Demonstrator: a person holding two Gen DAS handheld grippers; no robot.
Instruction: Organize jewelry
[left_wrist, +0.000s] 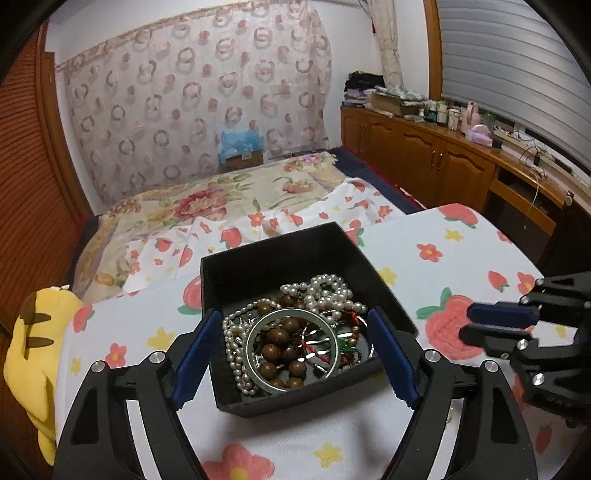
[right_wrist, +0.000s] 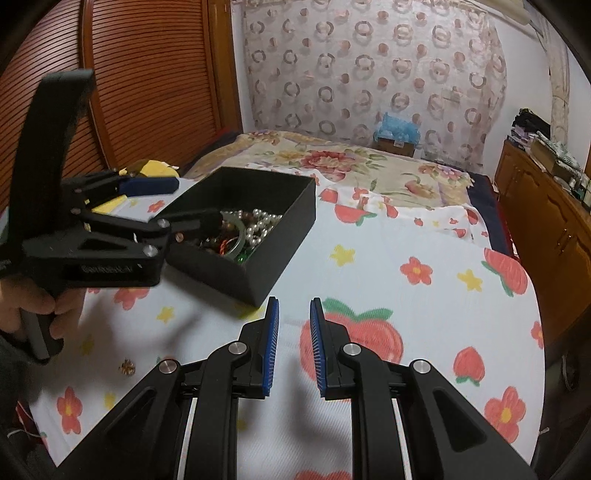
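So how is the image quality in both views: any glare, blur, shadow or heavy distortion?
Left wrist view: strong fisheye bending with dark corners, a bright glint on the bangle inside the black box, jewelry sharp. Right wrist view: same bending, the right gripper casts soft shadows on the cloth, no obvious blur.

Black box, white pearls, strawberry-patterned cloth.

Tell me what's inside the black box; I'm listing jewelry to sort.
The black box holds pearl strands, brown wooden beads, a pale green bangle and red-green bits. Its floor underneath is mostly covered.
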